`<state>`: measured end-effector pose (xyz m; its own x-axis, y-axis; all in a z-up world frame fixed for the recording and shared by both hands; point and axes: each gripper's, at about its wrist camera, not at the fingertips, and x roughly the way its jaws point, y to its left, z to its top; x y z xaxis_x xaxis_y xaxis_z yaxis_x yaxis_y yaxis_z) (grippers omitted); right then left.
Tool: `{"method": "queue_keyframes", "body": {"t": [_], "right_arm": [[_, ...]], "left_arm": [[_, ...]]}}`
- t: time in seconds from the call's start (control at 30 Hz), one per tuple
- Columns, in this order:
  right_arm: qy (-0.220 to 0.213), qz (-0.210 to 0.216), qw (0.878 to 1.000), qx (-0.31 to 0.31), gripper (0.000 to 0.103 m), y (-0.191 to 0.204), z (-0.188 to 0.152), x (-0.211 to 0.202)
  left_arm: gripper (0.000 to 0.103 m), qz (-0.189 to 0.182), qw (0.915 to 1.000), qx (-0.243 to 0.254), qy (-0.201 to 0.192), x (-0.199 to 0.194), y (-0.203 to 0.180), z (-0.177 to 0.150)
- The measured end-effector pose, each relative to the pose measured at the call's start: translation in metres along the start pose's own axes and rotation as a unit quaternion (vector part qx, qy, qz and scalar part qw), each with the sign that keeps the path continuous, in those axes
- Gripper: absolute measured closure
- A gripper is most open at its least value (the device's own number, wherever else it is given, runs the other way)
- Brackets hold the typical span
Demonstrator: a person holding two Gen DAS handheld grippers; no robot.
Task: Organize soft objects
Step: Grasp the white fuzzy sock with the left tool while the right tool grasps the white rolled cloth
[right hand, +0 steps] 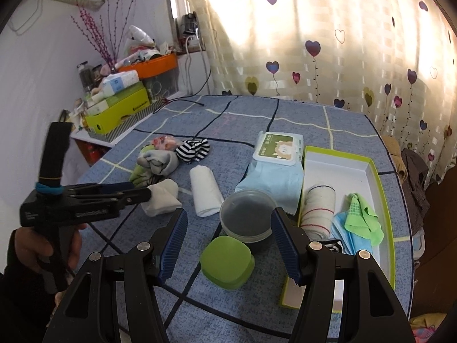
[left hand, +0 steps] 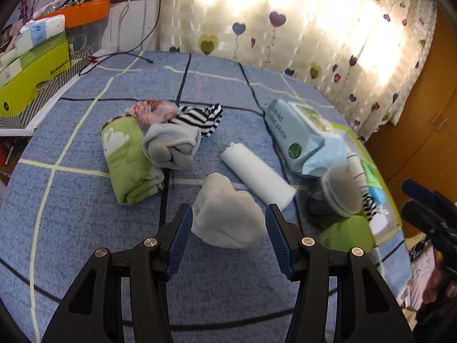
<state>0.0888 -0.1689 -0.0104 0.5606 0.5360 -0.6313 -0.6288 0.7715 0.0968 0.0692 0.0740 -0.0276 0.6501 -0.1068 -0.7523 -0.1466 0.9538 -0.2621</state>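
My left gripper [left hand: 228,217] is open, its jaws on either side of a white sock bundle [left hand: 227,215] on the blue bedspread; the bundle also shows in the right wrist view [right hand: 161,200]. Beyond lie a white rolled towel [left hand: 258,175], a grey sock bundle [left hand: 171,145], a green rolled towel [left hand: 128,161], a striped sock [left hand: 200,117] and a pink item [left hand: 152,110]. My right gripper [right hand: 228,223] is open and empty above a clear round container [right hand: 247,217]. A green-rimmed box [right hand: 382,200] holds a striped rolled towel [right hand: 318,208], a green cloth [right hand: 362,217] and a blue cloth [right hand: 347,234].
A green lidded container [right hand: 227,261] sits near the right gripper. A wipes pack [right hand: 278,148] lies on a light blue packet [right hand: 274,183]. Boxes and an orange bin [right hand: 154,63] stand on a shelf at the bed's left. A heart-print curtain [right hand: 328,43] hangs behind.
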Motion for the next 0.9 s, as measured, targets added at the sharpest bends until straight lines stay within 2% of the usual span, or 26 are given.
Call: {"method": "queue_keyframes", "body": {"t": [0.43, 0.47, 0.6, 0.77, 0.9], "right_arm": [[0.025, 0.013, 0.999, -0.035, 0.042, 0.020, 0.018, 0.032], [0.029, 0.015, 0.999, -0.040, 0.042, 0.022, 0.020, 0.036], [0.054, 0.017, 0.996, -0.065, 0.042, 0.034, 0.031, 0.059], [0.087, 0.015, 0.992, -0.096, 0.042, 0.045, 0.047, 0.089], [0.140, 0.006, 0.979, -0.146, 0.042, 0.055, 0.059, 0.120]], "left_arm": [[0.049, 0.002, 0.9997, 0.010, 0.023, 0.038, -0.002, 0.002], [0.052, 0.000, 0.9997, 0.009, 0.023, 0.039, 0.000, 0.002], [0.064, -0.004, 0.9997, 0.010, 0.020, 0.036, 0.003, -0.002], [0.067, -0.010, 0.9999, 0.003, 0.009, 0.025, 0.012, -0.004], [0.067, -0.015, 0.9999, -0.005, 0.003, 0.021, 0.020, -0.005]]}}
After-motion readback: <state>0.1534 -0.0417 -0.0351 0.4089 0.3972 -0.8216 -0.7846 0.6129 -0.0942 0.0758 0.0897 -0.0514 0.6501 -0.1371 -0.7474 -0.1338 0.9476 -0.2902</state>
